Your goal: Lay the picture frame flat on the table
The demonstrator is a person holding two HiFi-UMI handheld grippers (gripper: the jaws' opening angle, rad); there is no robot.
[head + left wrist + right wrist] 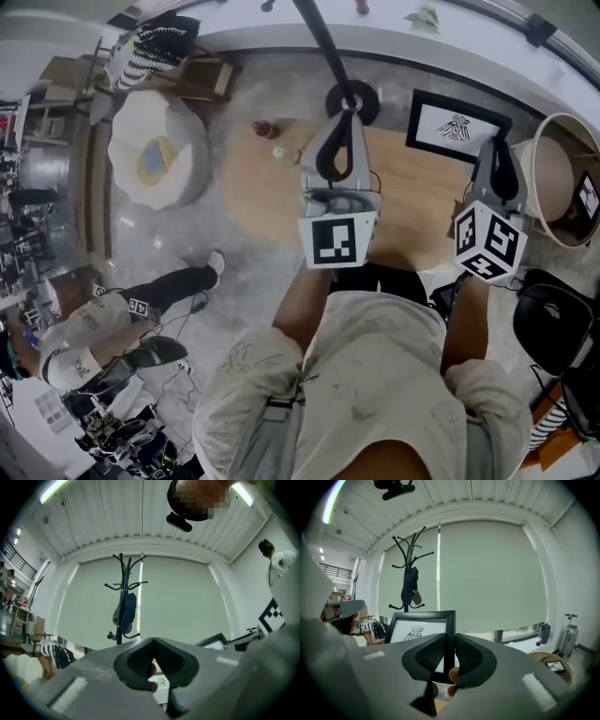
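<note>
Closest in, below your shirt [375,375], both tools reach out over the wooden table [272,187]. Your right gripper [450,651] is clamped on the right-hand black edge of the picture frame [417,631], pads on either side of the moulding. That gives you a hold to tip it by. The frame stands at the far right of the table, print facing you, not yet flat. Your left gripper [153,660] sits further left with its jaws together on nothing, clear of the frame. I'd judge that leaves the wood in front open for lowering the frame face-up.
</note>
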